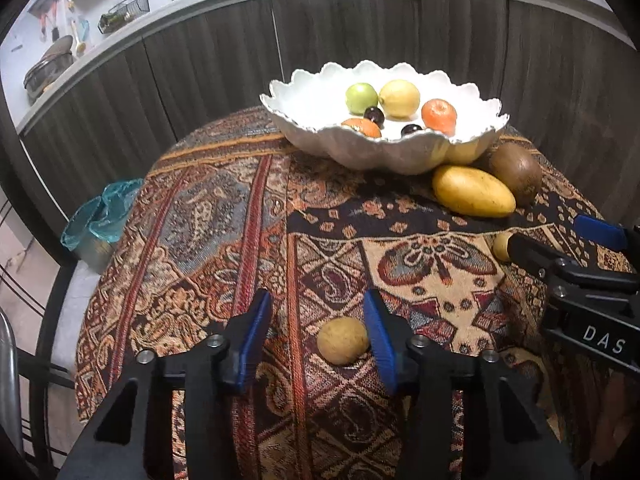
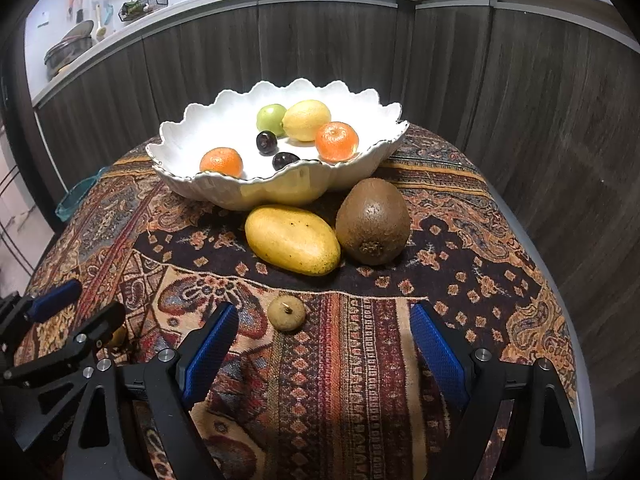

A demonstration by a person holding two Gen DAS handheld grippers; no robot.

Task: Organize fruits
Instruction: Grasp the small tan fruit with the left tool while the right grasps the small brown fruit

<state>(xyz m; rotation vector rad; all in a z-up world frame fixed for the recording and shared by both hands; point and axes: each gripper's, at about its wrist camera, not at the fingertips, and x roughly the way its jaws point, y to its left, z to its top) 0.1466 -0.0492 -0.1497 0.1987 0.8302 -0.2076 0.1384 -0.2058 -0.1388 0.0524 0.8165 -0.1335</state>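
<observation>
A white scalloped bowl at the far side of the table holds a green fruit, a lemon, two mandarins and two dark cherries. A yellow mango and a brown kiwi lie in front of the bowl. My left gripper is open, with a small tan fruit between its fingers, close to the right finger. My right gripper is open, with a second small tan fruit lying ahead of it on the cloth.
The round table carries a patterned cloth. Dark wood cabinets and a counter with a sink stand behind it. A teal-lined bin sits on the floor at the left. A metal chair frame is at the left edge.
</observation>
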